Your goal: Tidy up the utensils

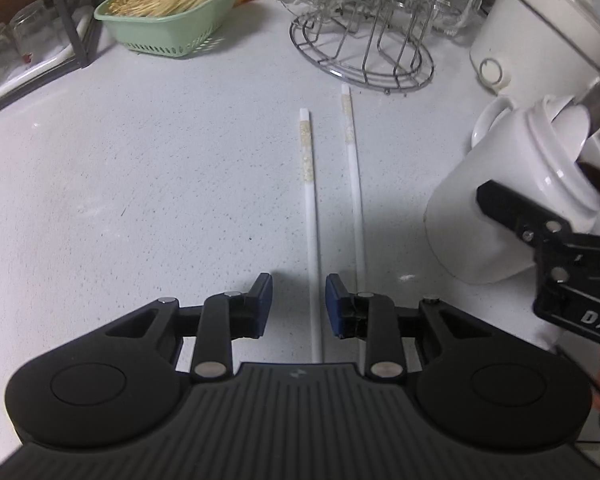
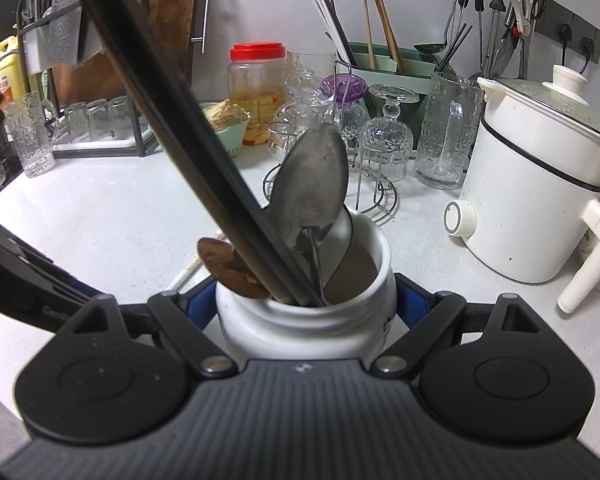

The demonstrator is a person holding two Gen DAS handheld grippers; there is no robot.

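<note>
Two white chopsticks lie side by side on the pale counter, the left one point(image 1: 310, 208) and the right one point(image 1: 354, 184). My left gripper point(image 1: 298, 292) hangs over their near ends, open, and the left chopstick runs between its blue pads without touching them. At the right edge a white ceramic jar point(image 1: 480, 232) leans tilted, with one black finger point(image 1: 508, 212) of my right gripper against it. In the right wrist view my right gripper point(image 2: 306, 304) is shut on that jar point(image 2: 300, 332). The jar holds a metal spoon point(image 2: 312, 192), a brown spoon point(image 2: 228, 268) and long black handles point(image 2: 204, 152).
A green basket of noodles point(image 1: 172, 28) and a wire rack with glasses point(image 1: 364, 52) stand at the back. A white electric pot point(image 2: 540, 184) fills the right. A white mug point(image 1: 488, 120) sits behind the jar. A red-lidded jar point(image 2: 256, 92) and a chopstick holder point(image 2: 380, 64) line the wall.
</note>
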